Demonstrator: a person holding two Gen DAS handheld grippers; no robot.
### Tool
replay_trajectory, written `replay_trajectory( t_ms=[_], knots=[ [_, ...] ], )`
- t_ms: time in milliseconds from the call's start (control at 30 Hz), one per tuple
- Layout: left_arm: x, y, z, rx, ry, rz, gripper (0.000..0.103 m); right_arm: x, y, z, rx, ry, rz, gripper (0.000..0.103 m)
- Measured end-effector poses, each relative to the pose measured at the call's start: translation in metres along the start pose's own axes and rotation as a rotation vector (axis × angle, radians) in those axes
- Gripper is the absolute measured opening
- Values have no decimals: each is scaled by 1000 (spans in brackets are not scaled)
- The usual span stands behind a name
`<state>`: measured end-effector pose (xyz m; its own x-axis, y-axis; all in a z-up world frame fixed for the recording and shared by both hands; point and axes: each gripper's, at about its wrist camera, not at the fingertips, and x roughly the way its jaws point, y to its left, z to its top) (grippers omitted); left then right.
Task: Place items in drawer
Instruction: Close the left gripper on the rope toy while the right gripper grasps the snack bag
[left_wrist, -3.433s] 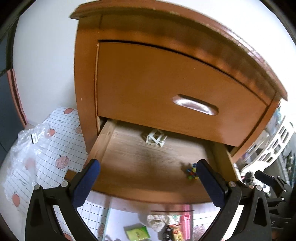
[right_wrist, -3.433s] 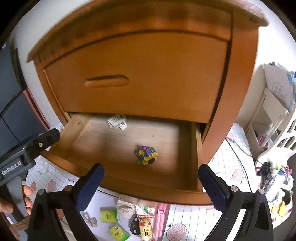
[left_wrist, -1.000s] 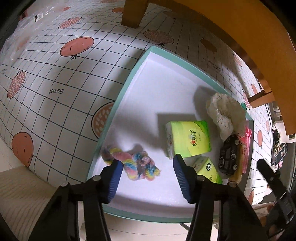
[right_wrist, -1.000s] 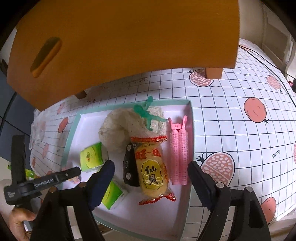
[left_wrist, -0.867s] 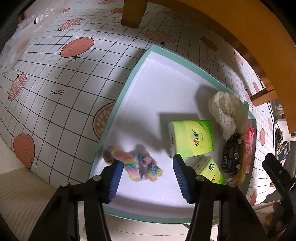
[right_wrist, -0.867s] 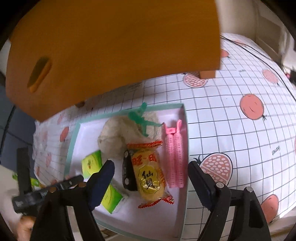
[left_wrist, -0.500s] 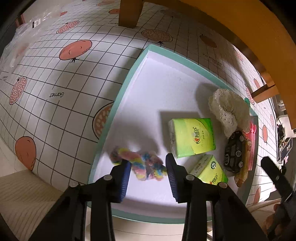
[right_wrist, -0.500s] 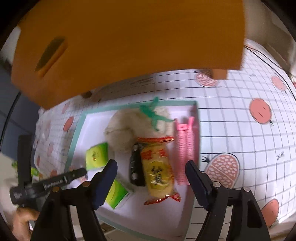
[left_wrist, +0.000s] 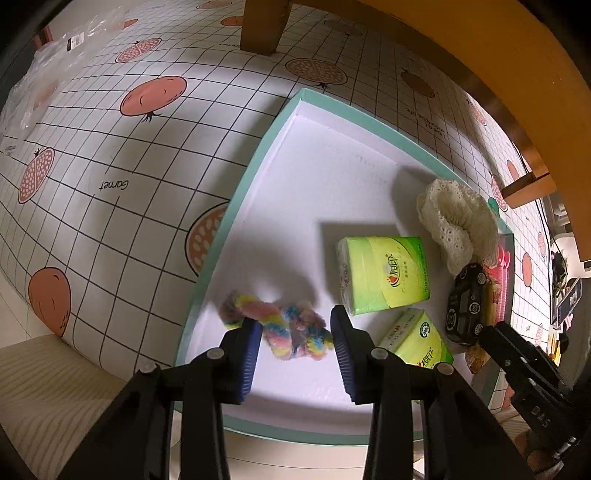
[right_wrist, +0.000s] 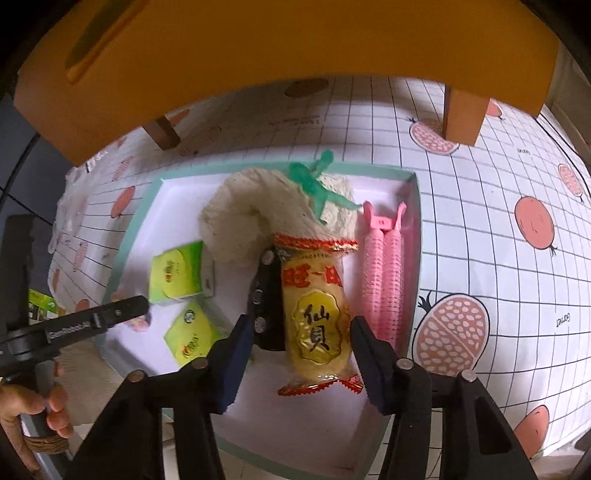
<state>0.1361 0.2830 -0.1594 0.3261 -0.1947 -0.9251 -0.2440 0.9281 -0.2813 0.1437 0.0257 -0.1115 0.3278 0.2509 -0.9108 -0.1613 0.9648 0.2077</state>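
Observation:
A white tray with a teal rim lies on the floor mat under the wooden drawer front. My left gripper points down into its near left corner, with its pads against a rainbow fuzzy scrunchie. My right gripper hangs over the tray's right half with its jaws closing. A yellow snack packet and a black toy car lie between its fingers, which stand right at their sides. The left gripper's tip shows in the right wrist view.
Also in the tray are two green tissue packs, a cream lace cloth, pink hair rollers and a green figure. Cabinet legs stand on the checked mat. A plastic bag lies far left.
Both grippers left the open drawer and came down over the tray. The left jaws narrowed onto the scrunchie. The right gripper sank toward the snack packet and its jaws narrowed.

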Motion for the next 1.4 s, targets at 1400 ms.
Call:
replay_trajectory(
  t_ms=[1400],
  knots=[
    [1, -12, 0, 33, 1, 23, 38, 21, 1, -5, 21, 76, 44, 43]
  ],
)
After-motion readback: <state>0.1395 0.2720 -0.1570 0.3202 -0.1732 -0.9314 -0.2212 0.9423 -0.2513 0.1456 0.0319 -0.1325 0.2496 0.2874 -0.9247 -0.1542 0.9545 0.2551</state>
